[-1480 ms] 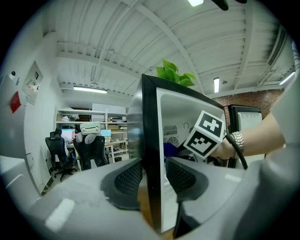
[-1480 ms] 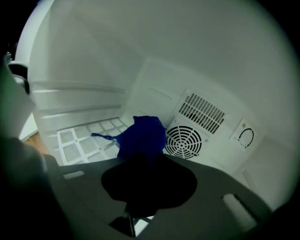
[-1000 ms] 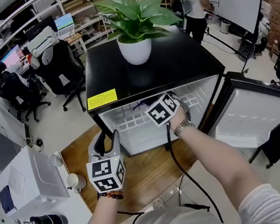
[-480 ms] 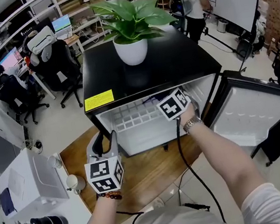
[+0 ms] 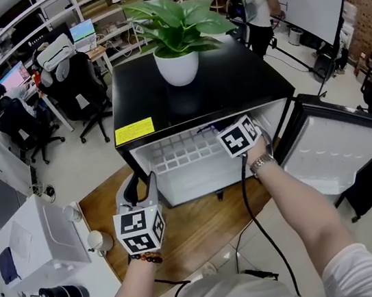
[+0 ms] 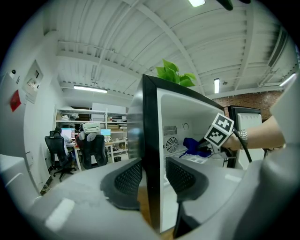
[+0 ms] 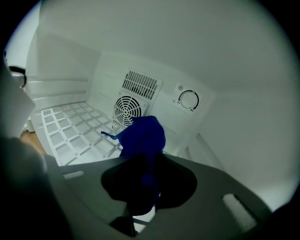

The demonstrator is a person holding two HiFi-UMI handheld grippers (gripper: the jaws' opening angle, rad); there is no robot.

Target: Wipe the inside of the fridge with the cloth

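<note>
Wooden flooring (image 5: 204, 221) carries an office's black fridge (image 5: 192, 95); inside, the right gripper (image 7: 147, 164) pinches the blue cloth (image 7: 143, 136) above the white shelf (image 7: 70, 126), while the left gripper (image 6: 152, 178) clamps the side wall (image 6: 151, 131).

On top of fridge (image 5: 199, 94): potted plant (image 5: 179, 66). To the right: open door (image 5: 342, 152). Inside, above wire shelf (image 7: 70, 129), in front of fan grille (image 7: 126, 109): cloth (image 7: 143, 136), clamped in right claw (image 7: 147, 180). Astride fridge's left wall: left claw (image 6: 152, 176).
</note>
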